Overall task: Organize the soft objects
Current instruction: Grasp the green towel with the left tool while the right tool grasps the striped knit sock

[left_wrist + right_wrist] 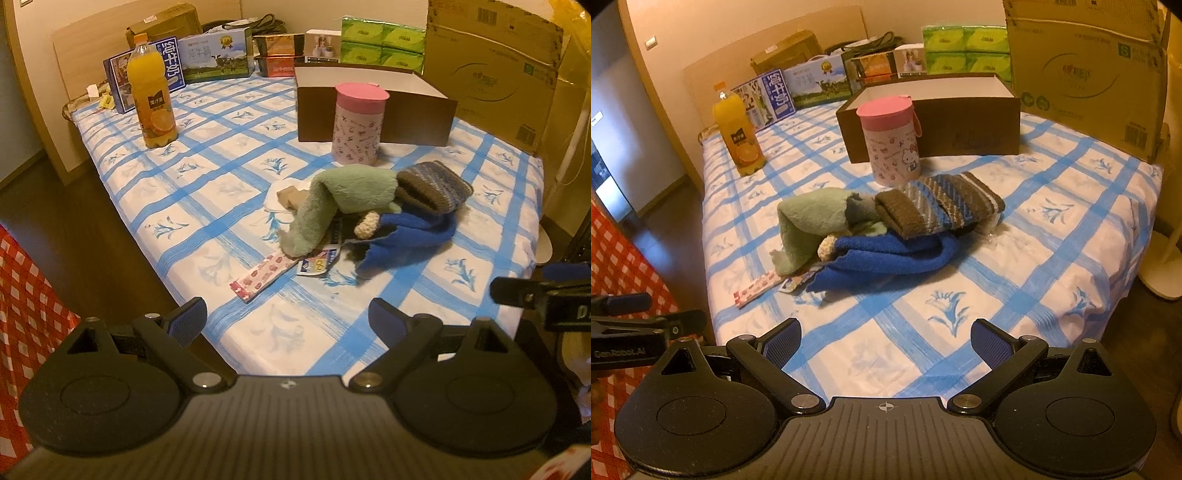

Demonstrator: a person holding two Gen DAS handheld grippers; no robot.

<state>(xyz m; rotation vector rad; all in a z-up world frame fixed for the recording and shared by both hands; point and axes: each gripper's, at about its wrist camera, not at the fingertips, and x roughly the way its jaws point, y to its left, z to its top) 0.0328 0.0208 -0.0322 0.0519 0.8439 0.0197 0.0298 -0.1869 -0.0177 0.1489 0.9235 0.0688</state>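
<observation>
A heap of soft things lies mid-table: a green plush cloth, a blue fleece cloth, a brown striped knit piece and a small beige knit bit. Behind it stands an open brown box. My left gripper is open and empty, near the table's front edge, short of the heap. My right gripper is open and empty, also short of the heap.
A pink-lidded canister stands before the box. An orange juice bottle stands at the left. Flat packets lie by the heap. Cartons, green tissue packs and a large cardboard box line the back.
</observation>
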